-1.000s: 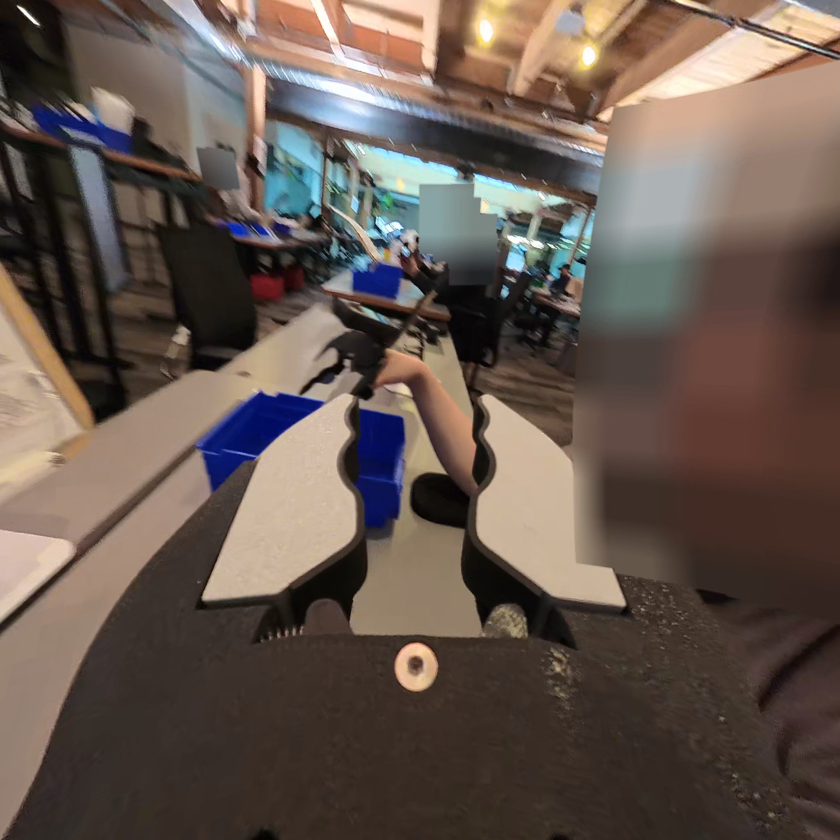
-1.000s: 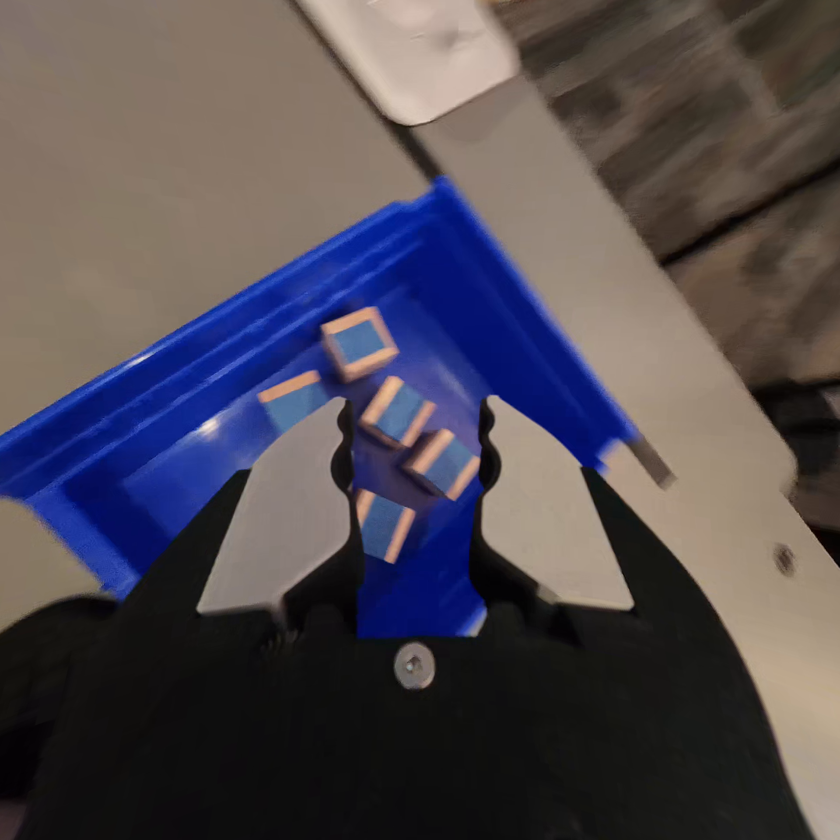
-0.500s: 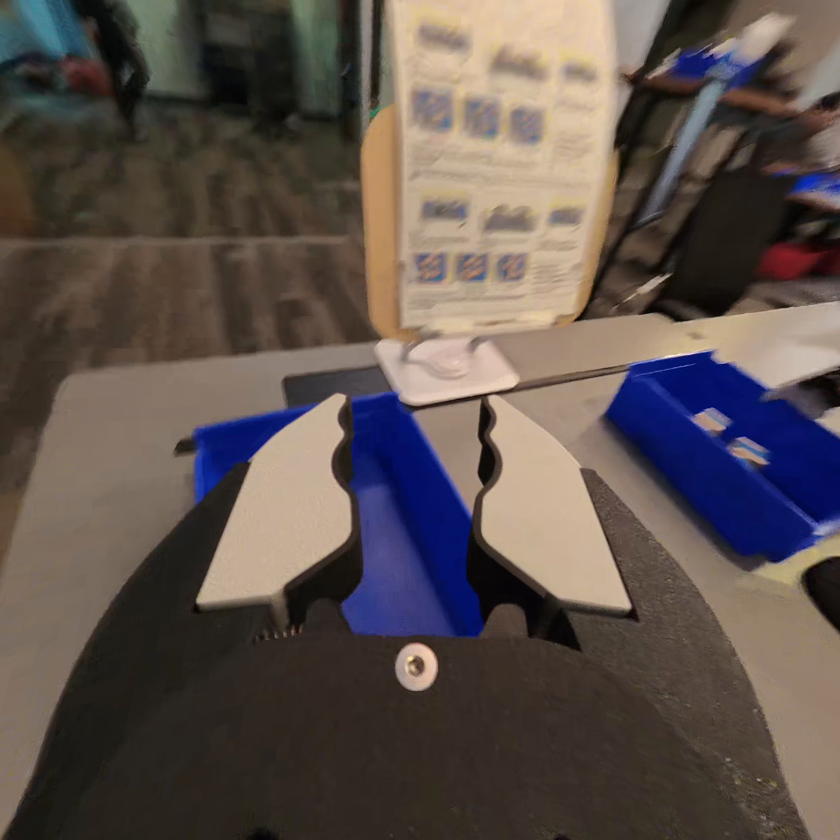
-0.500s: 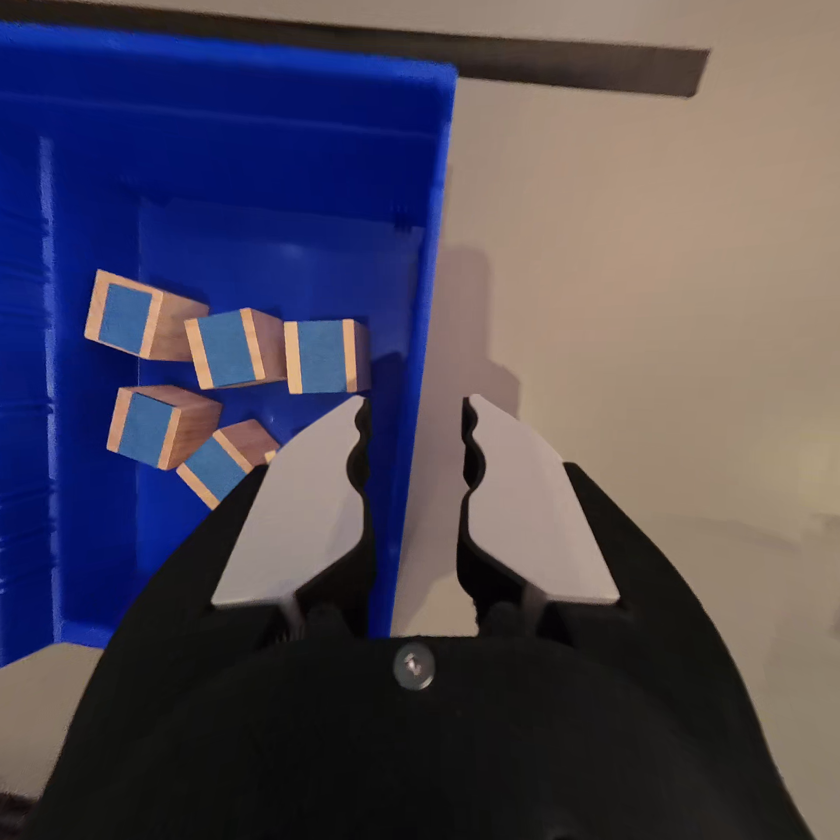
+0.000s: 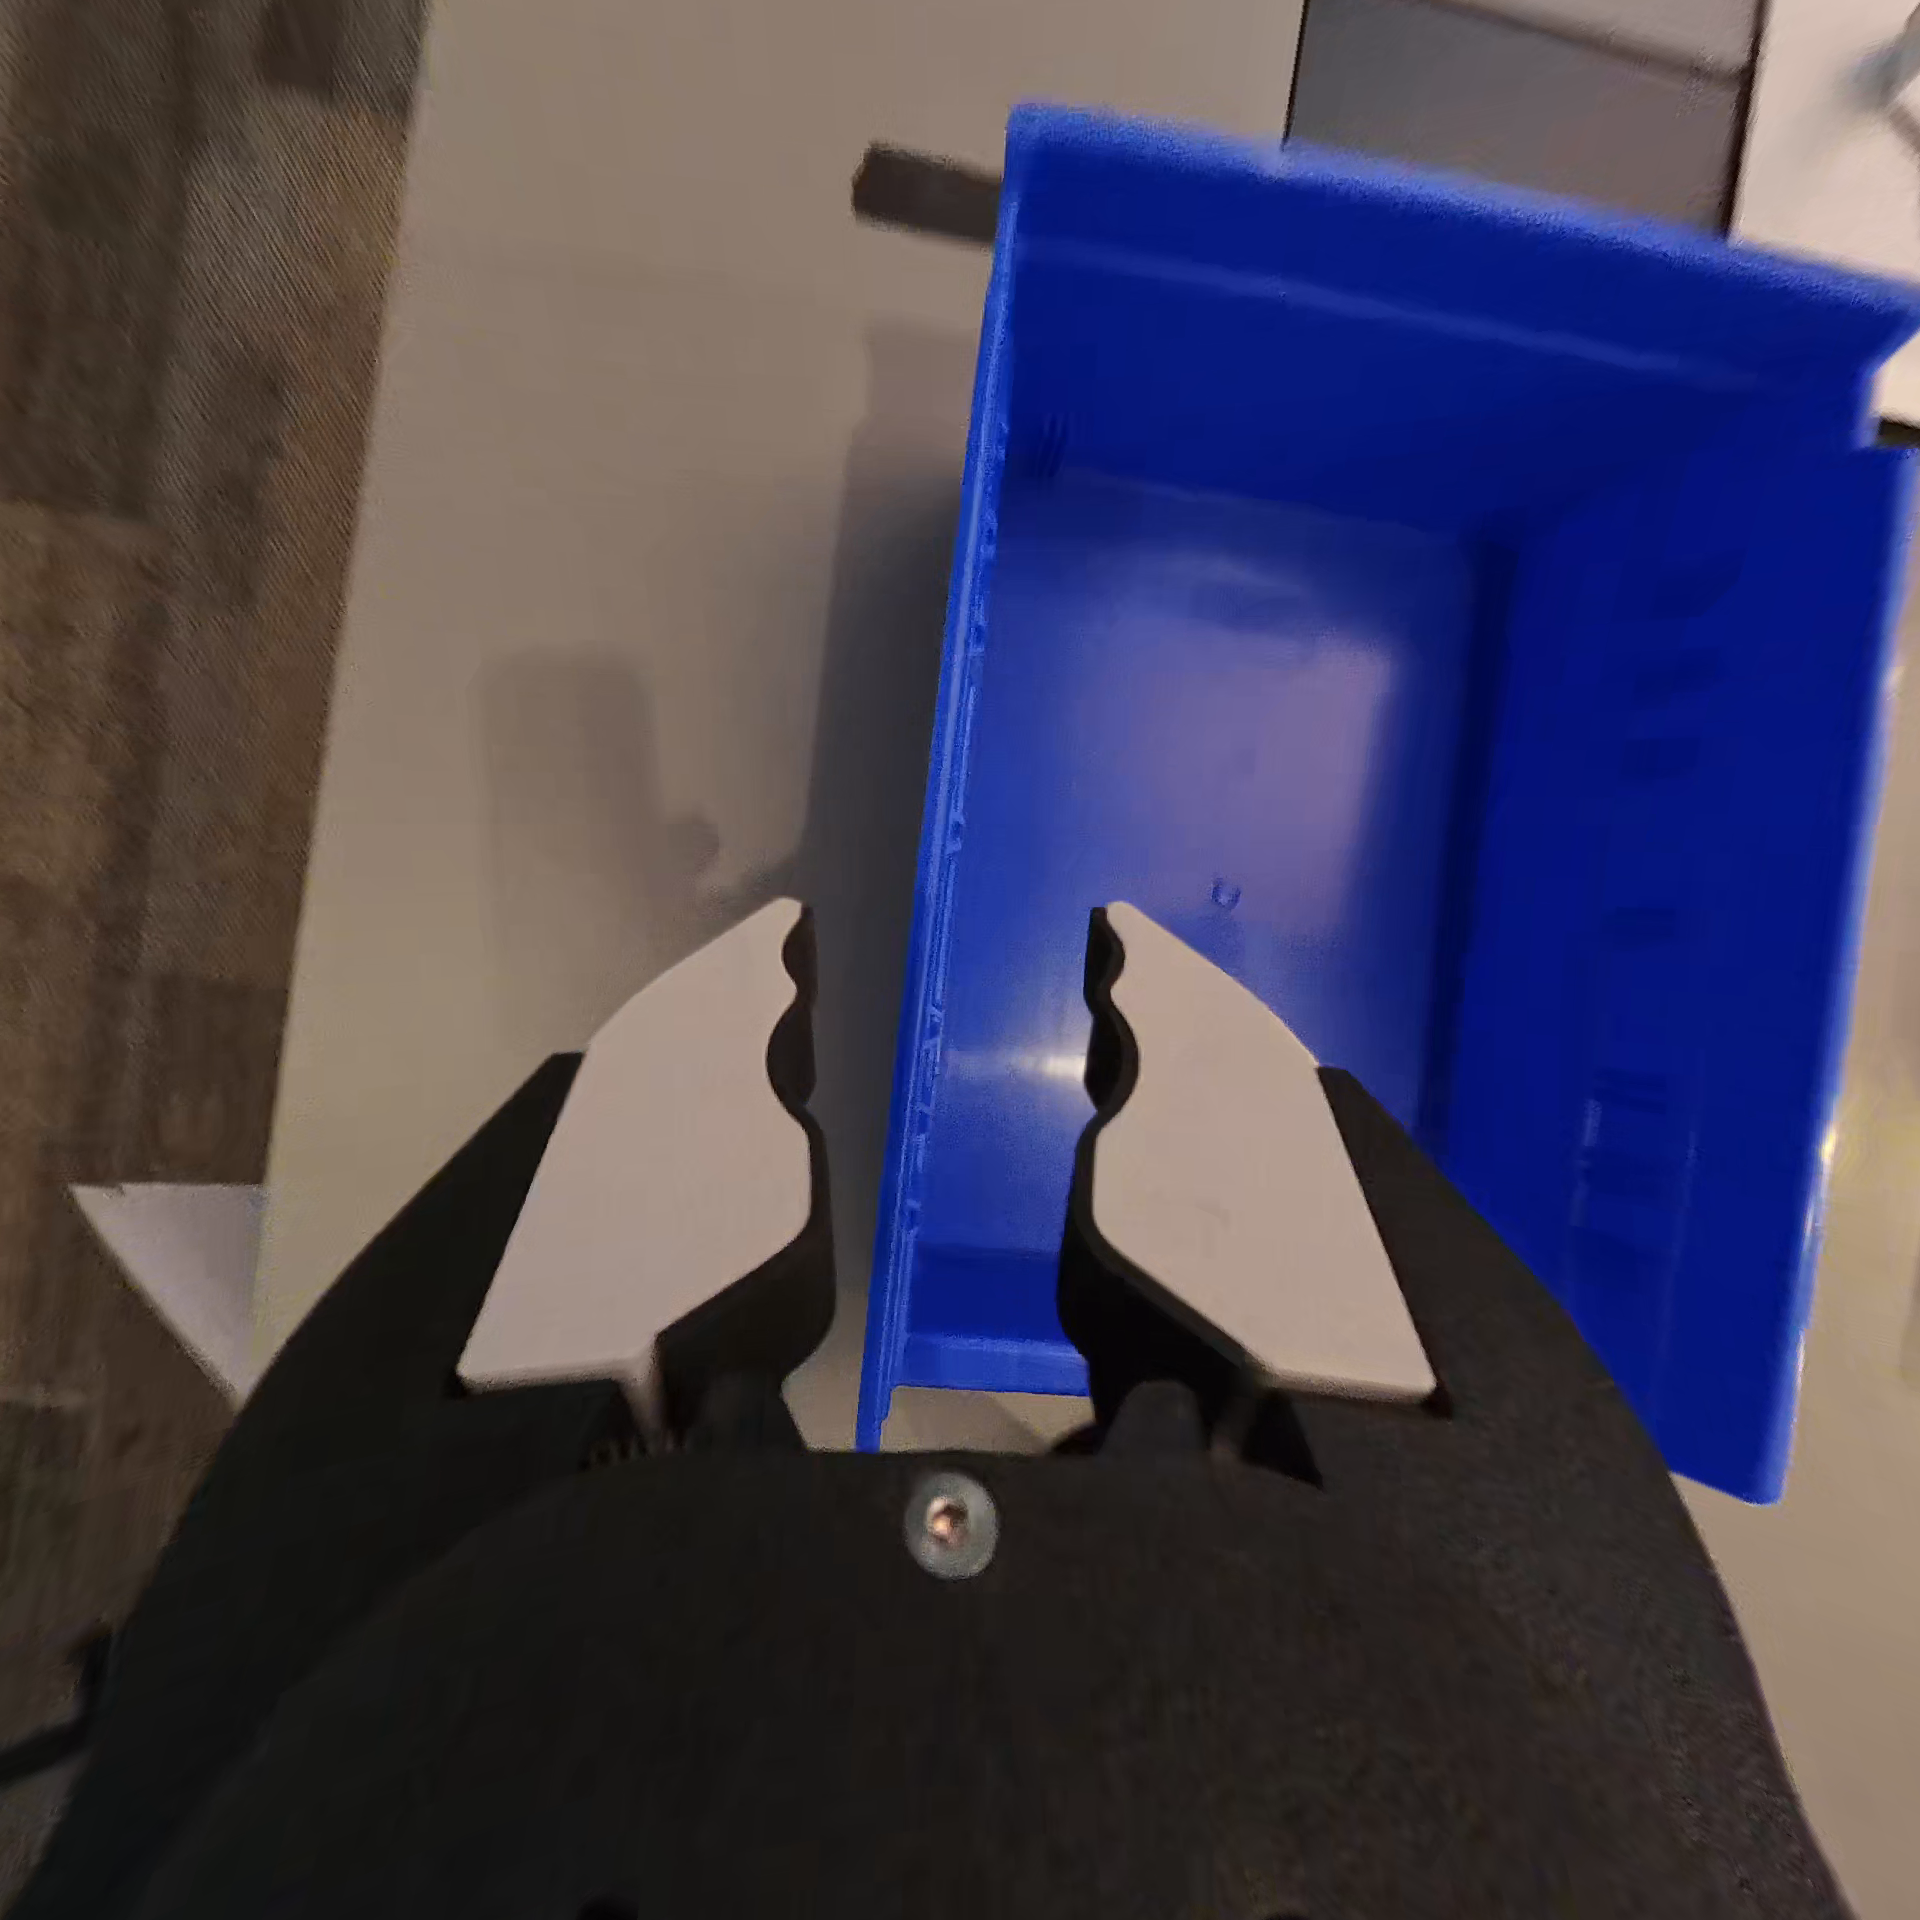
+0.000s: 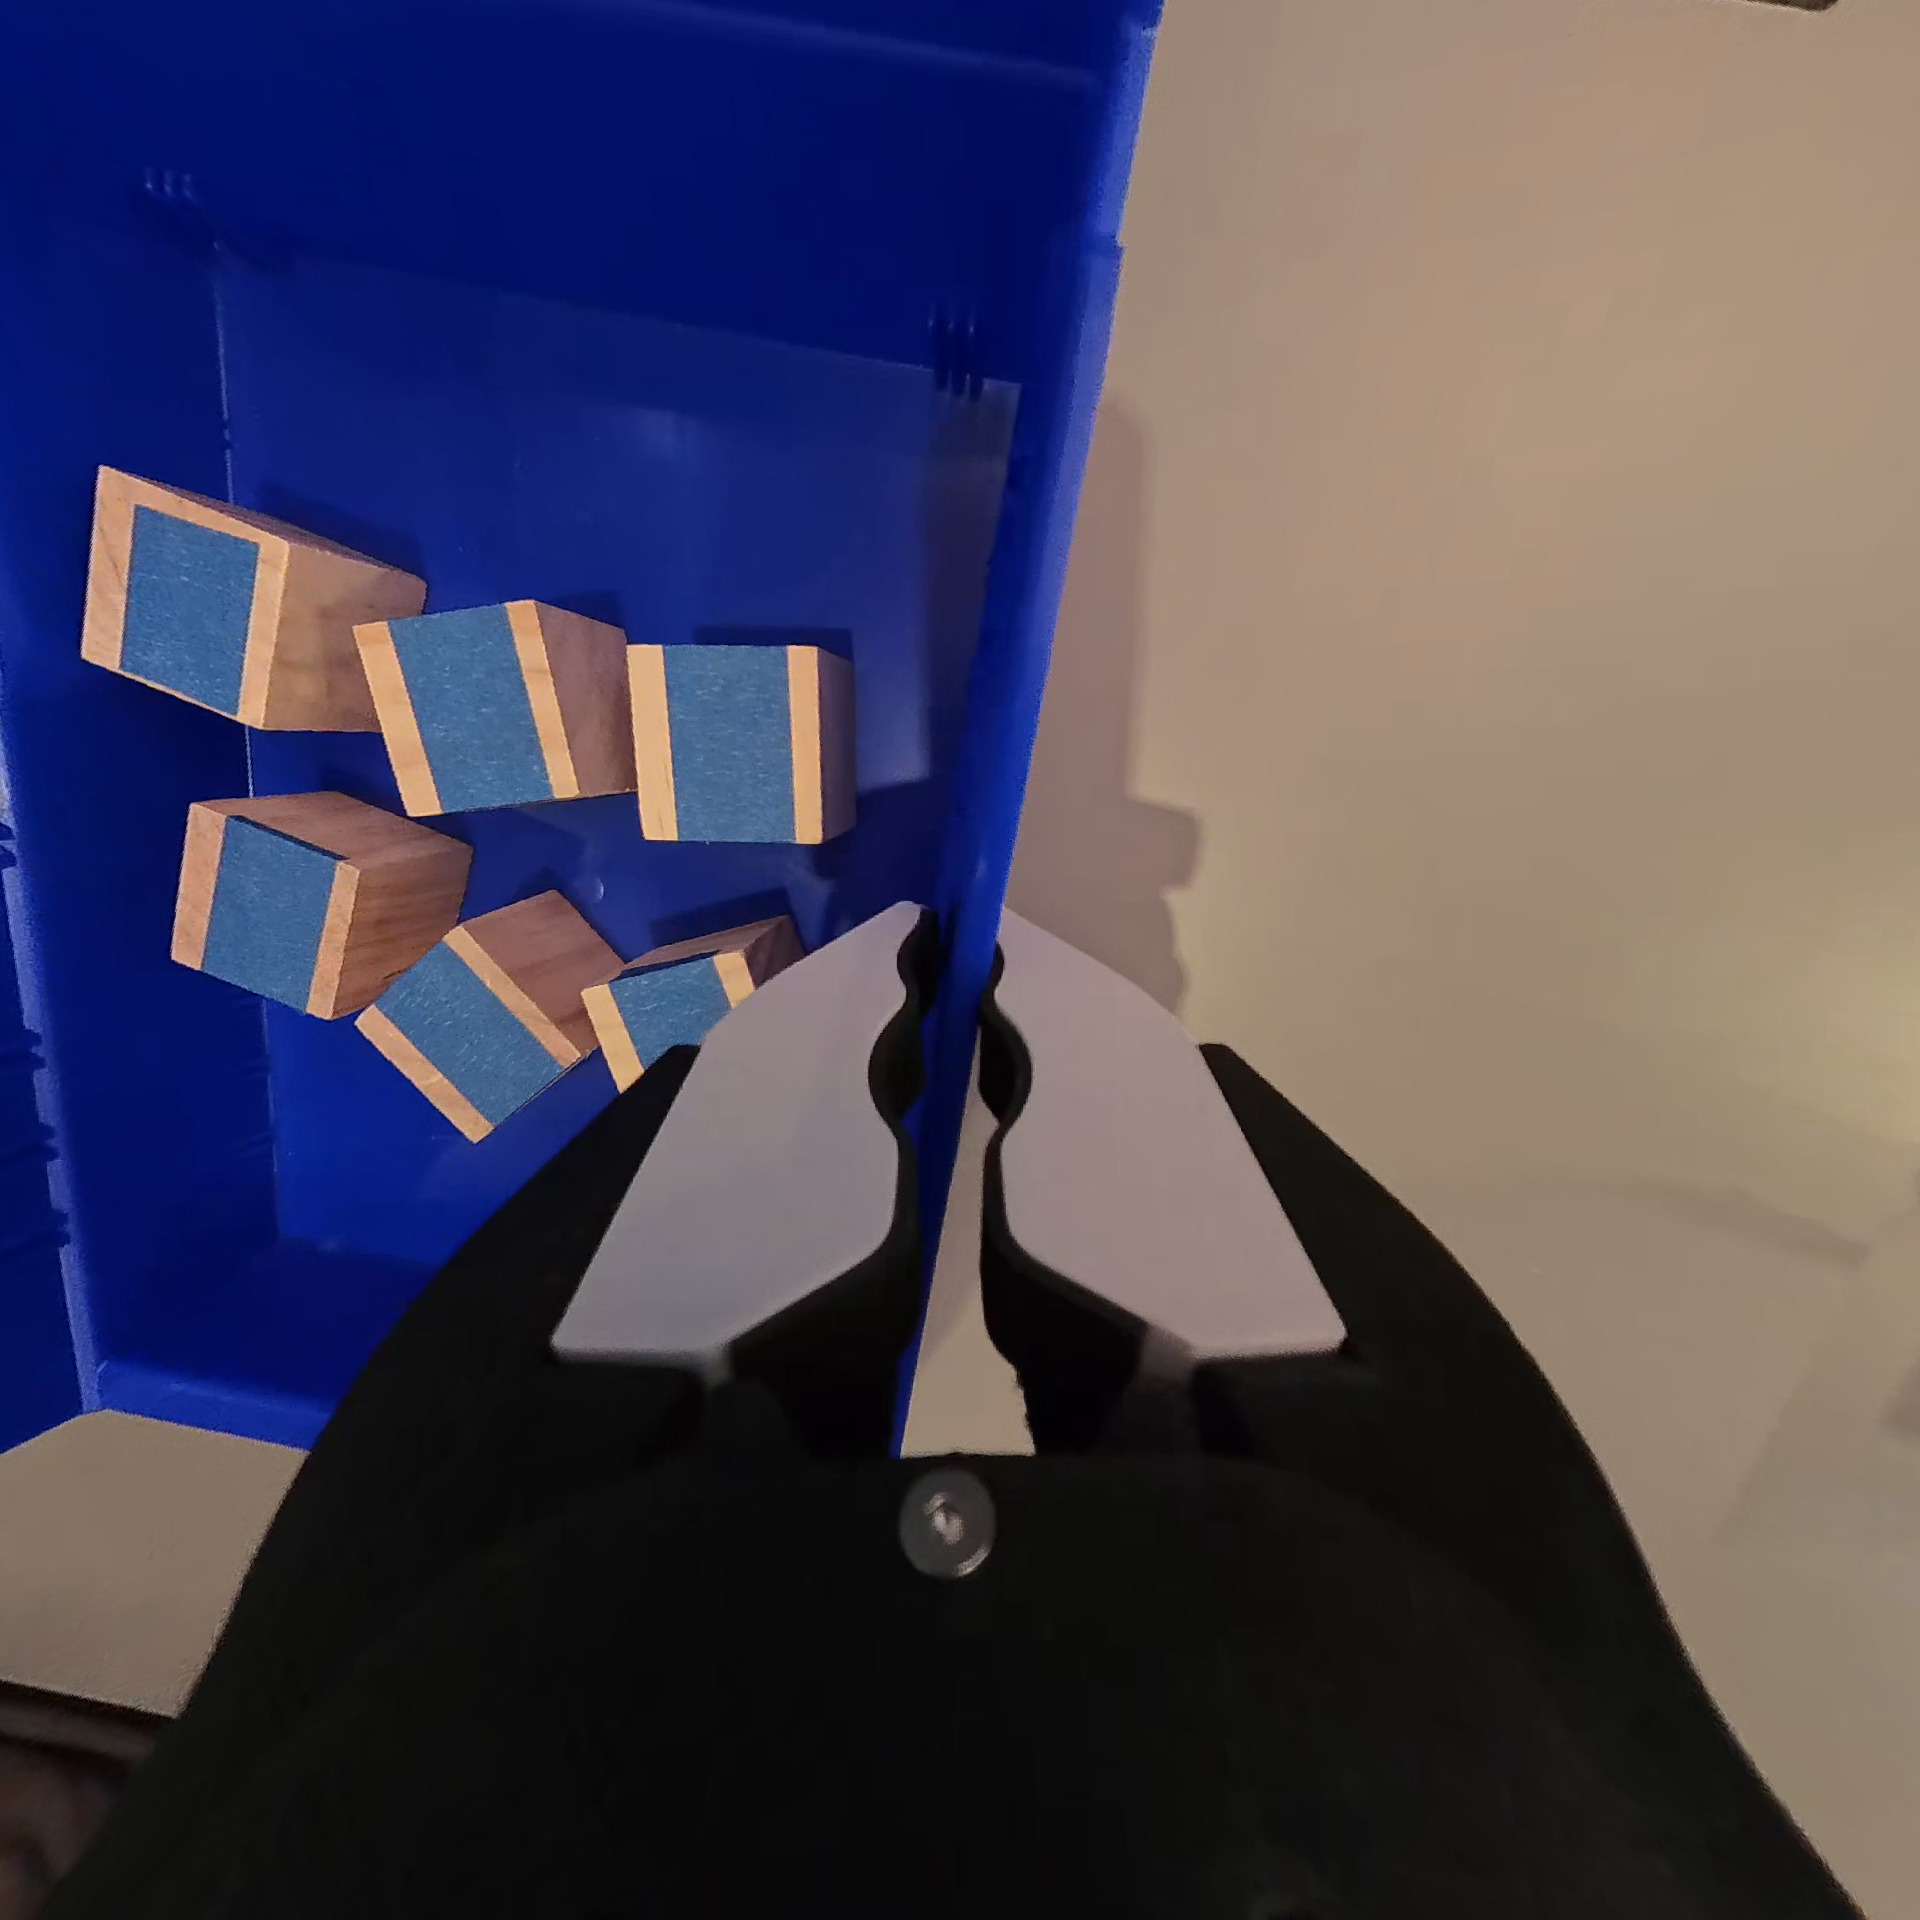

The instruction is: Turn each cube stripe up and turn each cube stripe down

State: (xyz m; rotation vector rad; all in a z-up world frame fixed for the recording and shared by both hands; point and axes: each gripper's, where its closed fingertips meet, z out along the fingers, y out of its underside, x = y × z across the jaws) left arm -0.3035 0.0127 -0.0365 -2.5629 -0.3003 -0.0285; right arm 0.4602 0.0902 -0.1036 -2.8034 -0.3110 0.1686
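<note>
In the right wrist view a blue bin [image 6: 665, 208] holds several wooden cubes [image 6: 732, 743], each with a blue stripe face up. My right gripper [image 6: 956, 930] is shut on the bin's right wall, one finger inside and one outside. One cube [image 6: 665, 1003] lies partly hidden behind the left finger. In the left wrist view an empty blue bin [image 5: 1299, 727] lies on the table. My left gripper [image 5: 945, 920] is open and straddles that bin's left wall, one finger outside and one inside, without touching it.
Both bins rest on a pale grey table [image 6: 1507, 520] that also shows in the left wrist view [image 5: 623, 520]. Its left edge drops to a wood-pattern floor [image 5: 156, 520]. A dark flat strip [image 5: 925, 192] lies behind the empty bin. A white sheet corner [image 5: 177, 1268] shows lower left.
My right gripper has come down and closed on the cube bin's right wall. My left gripper has swung from the room down to the empty bin and now straddles its left wall.
</note>
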